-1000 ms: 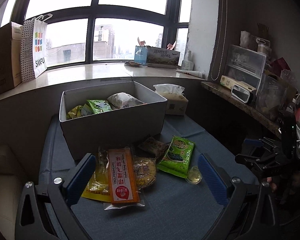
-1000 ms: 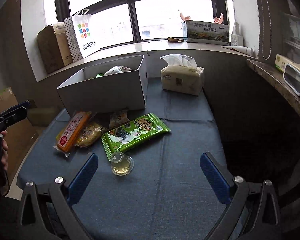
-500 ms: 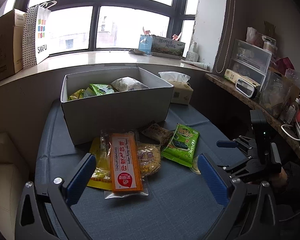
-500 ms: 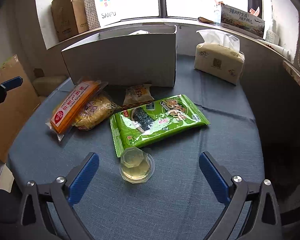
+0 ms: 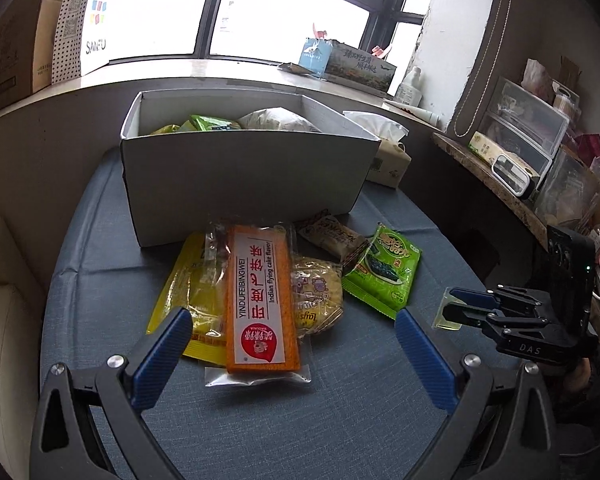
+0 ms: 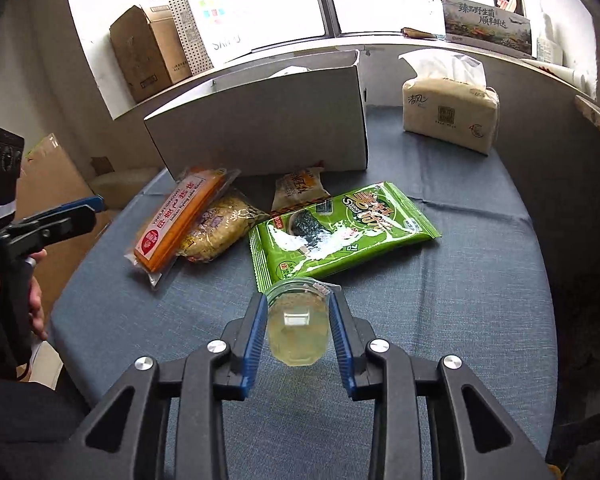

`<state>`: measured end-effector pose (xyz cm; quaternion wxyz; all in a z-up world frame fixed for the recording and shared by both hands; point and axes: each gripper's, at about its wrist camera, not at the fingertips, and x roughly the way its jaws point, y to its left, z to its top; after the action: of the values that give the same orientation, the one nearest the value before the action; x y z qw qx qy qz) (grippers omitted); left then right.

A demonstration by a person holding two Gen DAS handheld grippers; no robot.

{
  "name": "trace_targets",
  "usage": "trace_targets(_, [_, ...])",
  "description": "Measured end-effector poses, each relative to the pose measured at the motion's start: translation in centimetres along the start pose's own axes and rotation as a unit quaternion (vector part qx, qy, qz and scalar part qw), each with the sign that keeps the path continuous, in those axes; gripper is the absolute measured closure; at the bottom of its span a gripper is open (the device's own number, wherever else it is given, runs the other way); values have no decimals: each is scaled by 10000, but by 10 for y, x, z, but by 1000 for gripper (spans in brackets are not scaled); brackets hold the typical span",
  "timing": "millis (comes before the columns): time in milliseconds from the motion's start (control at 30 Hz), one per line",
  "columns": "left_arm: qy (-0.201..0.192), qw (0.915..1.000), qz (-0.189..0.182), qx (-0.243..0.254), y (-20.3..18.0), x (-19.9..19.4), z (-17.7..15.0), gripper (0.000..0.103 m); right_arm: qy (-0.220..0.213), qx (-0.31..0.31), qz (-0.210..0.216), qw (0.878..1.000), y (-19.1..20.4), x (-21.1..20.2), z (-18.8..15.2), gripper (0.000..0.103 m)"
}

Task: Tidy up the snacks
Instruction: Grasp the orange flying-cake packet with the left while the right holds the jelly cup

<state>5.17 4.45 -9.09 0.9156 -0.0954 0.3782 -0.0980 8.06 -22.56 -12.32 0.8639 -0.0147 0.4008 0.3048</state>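
1. Right wrist view: the right gripper [image 6: 298, 316] has its jaws clamped on the jelly cup [image 6: 297, 322], held between the pads.
2. Ahead of those jaws, beyond the green seaweed pack [image 6: 340, 232], stands the white box [image 6: 268, 120].
3. Left gripper [image 5: 290, 334] has its jaws wide apart, with the orange cake pack [image 5: 260, 296] lying lengthwise between them.

The right hand-held gripper [image 6: 298, 320], wide open a second ago above the table [image 6: 480, 300], is now clamping its blue pads on the clear jelly cup [image 6: 296, 330] beside the green seaweed packet [image 6: 340, 230]. The left hand-held gripper [image 5: 292, 344] is sinking closer to the orange cake packet [image 5: 262, 296], jaws apart.
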Motion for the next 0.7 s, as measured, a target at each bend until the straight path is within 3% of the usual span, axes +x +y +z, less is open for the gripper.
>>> trace_targets(100, [180, 9995, 255, 98, 0, 19, 4, 0, -97, 86, 84, 9999, -1, -13, -3, 103])
trace_targets(300, [443, 9971, 533, 310, -3, 45, 14, 0, -28, 201, -202, 9996, -12, -10, -7, 101])
trace_targets(367, [457, 9968, 537, 388, -3, 47, 17, 0, 3, 225, -241, 9995, -16, -10, -8, 69])
trace_targets(400, [464, 9965, 564, 403, -3, 49, 19, 0, 0, 175, -286, 9994, -15, -9, -8, 32])
trace_targets(433, [495, 9962, 565, 437, -4, 51, 20, 0, -34, 108, -323, 9994, -13, -9, -8, 14])
trace_targets(700, [698, 9939, 649, 556, -6, 71, 24, 0, 205, -464, -367, 9980, 12, 16, -7, 14])
